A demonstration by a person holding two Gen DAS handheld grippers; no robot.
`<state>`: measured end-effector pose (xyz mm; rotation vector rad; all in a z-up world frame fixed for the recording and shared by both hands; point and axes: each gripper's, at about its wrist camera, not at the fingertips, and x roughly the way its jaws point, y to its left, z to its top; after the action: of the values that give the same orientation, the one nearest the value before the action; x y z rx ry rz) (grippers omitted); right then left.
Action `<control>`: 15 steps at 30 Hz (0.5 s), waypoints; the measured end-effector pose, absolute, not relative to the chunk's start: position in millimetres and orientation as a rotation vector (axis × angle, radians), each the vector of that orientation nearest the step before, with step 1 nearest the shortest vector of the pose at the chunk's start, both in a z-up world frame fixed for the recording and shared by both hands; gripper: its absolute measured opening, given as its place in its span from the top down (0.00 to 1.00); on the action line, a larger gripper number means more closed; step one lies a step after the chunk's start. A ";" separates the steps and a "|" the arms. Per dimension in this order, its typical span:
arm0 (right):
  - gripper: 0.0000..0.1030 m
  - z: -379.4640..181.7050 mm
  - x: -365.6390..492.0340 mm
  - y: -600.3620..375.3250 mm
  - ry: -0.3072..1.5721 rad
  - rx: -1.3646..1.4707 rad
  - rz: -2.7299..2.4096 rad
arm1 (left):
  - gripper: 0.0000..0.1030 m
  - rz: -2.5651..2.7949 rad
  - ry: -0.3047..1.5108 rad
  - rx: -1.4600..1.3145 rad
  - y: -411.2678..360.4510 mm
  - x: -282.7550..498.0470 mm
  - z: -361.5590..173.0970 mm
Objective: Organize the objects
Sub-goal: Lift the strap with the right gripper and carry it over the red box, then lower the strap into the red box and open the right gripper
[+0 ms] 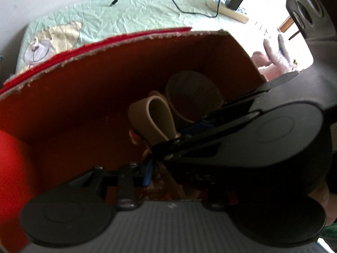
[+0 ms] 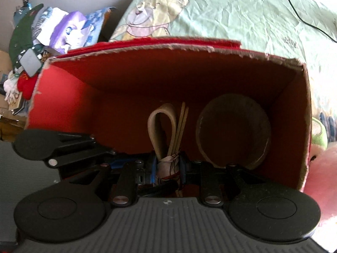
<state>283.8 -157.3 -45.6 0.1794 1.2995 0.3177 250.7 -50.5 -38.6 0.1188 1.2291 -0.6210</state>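
Observation:
A red cardboard box [image 1: 73, 97] [image 2: 118, 84] lies open toward me on a bed. Inside it lie a round wooden bowl [image 1: 192, 97] [image 2: 232, 130] and a wrapped cutlery bundle [image 2: 168, 147] with a wooden spoon [image 1: 157, 119] and chopsticks. My right gripper [image 2: 168, 168] is shut on the wrapped end of the bundle, at the box's mouth. My left gripper [image 1: 155, 164] sits just beside the same bundle; the right gripper's body crosses in front and hides its right finger. The left gripper also shows in the right wrist view [image 2: 63, 147], at the left.
The box rests on a pale green bedsheet [image 1: 137, 14] [image 2: 242, 21] with a cartoon print. A black cable [image 1: 174, 2] and a power strip [image 1: 227, 8] lie at the far end. A pink plush toy [image 1: 271, 63] [image 2: 322, 168] sits right of the box. Clutter [image 2: 42, 33] piles up at the left.

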 end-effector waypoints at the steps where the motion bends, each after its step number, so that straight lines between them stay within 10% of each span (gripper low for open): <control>1: 0.77 -47.6 283.5 -157.4 1.296 0.176 0.309 | 0.65 -0.618 1.236 0.123 -51.1 252.0 -40.0; 15: 0.77 -59.0 277.6 -165.0 1.267 0.215 0.259 | 0.58 -0.570 1.239 0.166 -49.3 248.5 -43.0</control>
<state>277.6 -165.0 -59.0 0.2152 1.2668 0.2590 248.5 -49.3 -43.0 0.1656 1.2390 -0.5697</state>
